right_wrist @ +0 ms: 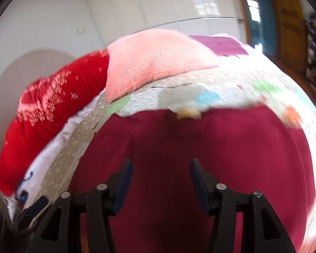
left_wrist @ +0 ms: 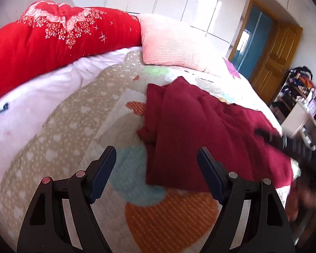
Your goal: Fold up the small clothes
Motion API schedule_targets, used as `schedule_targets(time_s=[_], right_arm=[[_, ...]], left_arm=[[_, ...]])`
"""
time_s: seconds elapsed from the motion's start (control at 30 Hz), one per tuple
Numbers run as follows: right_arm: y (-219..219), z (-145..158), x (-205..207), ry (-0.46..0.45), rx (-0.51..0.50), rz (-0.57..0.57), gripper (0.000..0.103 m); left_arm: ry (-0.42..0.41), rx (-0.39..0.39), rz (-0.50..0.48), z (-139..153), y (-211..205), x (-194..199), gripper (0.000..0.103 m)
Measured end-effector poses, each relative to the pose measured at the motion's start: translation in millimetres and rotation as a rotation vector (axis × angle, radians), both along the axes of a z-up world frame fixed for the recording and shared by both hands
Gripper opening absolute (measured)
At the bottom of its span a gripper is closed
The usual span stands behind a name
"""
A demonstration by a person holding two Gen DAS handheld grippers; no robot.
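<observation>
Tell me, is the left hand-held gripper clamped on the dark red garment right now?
No, the left hand-held gripper has its jaws spread wide over the patterned quilt, with nothing between them, beside the dark red garment.

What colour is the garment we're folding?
Dark maroon garment, plain, no pattern; clearest in the left wrist view.

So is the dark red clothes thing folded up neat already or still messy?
Still messy. The dark red garment lies rumpled on the quilt, with uneven overlapping layers and a bunched edge. Both grippers are open, holding nothing.
</observation>
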State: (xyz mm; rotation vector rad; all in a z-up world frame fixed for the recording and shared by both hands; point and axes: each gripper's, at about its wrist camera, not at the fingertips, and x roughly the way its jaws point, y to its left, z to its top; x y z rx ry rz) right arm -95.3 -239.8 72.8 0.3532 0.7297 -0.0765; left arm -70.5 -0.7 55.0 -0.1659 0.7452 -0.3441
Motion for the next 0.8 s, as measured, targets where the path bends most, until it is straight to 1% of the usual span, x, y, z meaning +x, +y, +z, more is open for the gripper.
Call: schedule_targets(time_s=[0.03, 0.07, 0.1, 0.13, 0.17, 0.2, 0.23, 0.3, 0.37, 0.43, 0.57, 0.67, 0.7, 0.73, 0.8], right_arm=[[0.6, -5.3, -13.3, 0.023, 0.012, -0.016, 0.06], [2.7, -8.7, -23.8, 0.045, 0.017, 0.007, 0.06], [5.5, -8.9, -32.2, 0.057, 0.0, 0.046, 0.06], [7.7, -6.3, -40.5, 0.057, -0.047, 0.055, 0.06], [7.7, -2.3, -49.2, 0.052, -0.103, 0.028, 0.06], [5.9, 0.6, -55.2, 0.049, -0.129, 0.005, 0.06], [1.8, 3.9, -60.2, 0.048, -0.123, 0.003, 0.06], [-8.7, 7.6, -63.6, 0.048, -0.1, 0.0, 0.06], [-22.1, 7.8, -63.7, 0.048, -0.131, -0.048, 0.06], [-38.0, 4.1, -56.5, 0.065, -0.151, -0.099, 0.06], [-65.3, -8.8, -36.7, 0.1, -0.146, -0.129, 0.06], [-87.1, -28.1, -23.2, 0.148, -0.143, -0.154, 0.06], [-93.5, -32.2, -22.7, 0.144, -0.129, -0.161, 0.06], [-98.3, -31.6, -25.6, 0.124, -0.11, -0.168, 0.06], [-95.6, -26.9, -27.2, 0.139, -0.123, -0.177, 0.06]], left_arm=[[0.014, -0.016, -0.013, -1.5, -2.0, -2.3, 0.079], [0.041, -0.009, -0.037, -2.2, -7.4, -1.6, 0.079], [0.054, 0.0, -0.068, -0.3, -14.5, 0.4, 0.079], [0.042, 0.005, -0.081, 2.5, -18.4, 0.6, 0.079], [0.019, 0.018, -0.082, 5.8, -22.0, -0.1, 0.079], [-0.004, 0.034, -0.073, 8.3, -24.4, -1.2, 0.079], [-0.016, 0.044, -0.067, 9.1, -25.7, -1.5, 0.079], [0.007, 0.036, -0.082, 7.5, -26.7, 2.8, 0.079], [0.01, 0.031, -0.085, 7.1, -26.1, 6.7, 0.079], [0.001, 0.05, -0.068, 5.5, -25.9, 11.0, 0.079], [0.014, 0.065, -0.05, -1.3, -22.3, 23.9, 0.079], [0.031, 0.078, -0.028, -5.4, -18.2, 32.9, 0.079], [0.041, 0.086, -0.016, -7.8, -16.2, 36.8, 0.079], [0.049, 0.094, -0.008, -9.7, -15.1, 38.9, 0.079], [0.068, 0.11, 0.006, -14.7, -12.9, 42.6, 0.079]])
